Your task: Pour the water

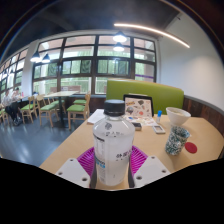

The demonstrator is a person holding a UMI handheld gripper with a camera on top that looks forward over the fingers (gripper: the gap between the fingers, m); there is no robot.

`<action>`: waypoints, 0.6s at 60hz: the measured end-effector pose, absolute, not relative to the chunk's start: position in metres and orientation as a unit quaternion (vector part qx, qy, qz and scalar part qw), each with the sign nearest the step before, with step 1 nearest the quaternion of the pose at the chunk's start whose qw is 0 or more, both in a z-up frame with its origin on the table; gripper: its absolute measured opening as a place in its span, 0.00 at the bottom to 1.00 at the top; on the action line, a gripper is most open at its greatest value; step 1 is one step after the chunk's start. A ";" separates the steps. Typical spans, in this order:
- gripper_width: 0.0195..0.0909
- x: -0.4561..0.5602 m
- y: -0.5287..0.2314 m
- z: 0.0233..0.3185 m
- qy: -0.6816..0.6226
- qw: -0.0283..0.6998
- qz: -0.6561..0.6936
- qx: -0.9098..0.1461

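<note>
Clear plastic water bottle [113, 143], dark cap, label round its middle, stands upright low in the centre of the frame, right between my tongs [112, 163]. Both purple pads [88, 159] sit against its sides, so the tongs are clamped on it. Wooden surface [75, 142] runs underneath. Right of the frame: a glass [175, 142] with dark stuff in it, a white cup [178, 116] behind it, a small blue thing [191, 147] beside it. Behind the bottle, a picture card [138, 106] stands propped. Green sofa back [147, 94] further off; big windows [95, 62] across the top.
</note>
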State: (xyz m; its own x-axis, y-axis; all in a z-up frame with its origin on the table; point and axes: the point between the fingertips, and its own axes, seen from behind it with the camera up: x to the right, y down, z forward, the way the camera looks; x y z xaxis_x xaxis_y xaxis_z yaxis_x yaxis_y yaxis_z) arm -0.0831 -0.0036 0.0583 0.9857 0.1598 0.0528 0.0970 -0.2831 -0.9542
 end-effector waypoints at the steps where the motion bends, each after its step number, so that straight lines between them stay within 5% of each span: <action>1: 0.33 -0.083 -0.003 0.058 -0.077 0.590 0.031 -0.803; 8: 0.33 -0.069 0.015 0.065 -0.030 0.583 0.090 -0.807; 21: 0.33 -0.016 0.048 0.132 0.156 0.583 0.289 -0.743; 36: 0.33 0.020 0.069 0.150 0.387 0.427 0.582 -0.574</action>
State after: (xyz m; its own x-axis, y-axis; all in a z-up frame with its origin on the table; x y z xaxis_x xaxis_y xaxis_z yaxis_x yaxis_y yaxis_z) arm 0.0200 0.0688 0.1499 0.0222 0.0535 -0.9983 -0.9409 -0.3364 -0.0389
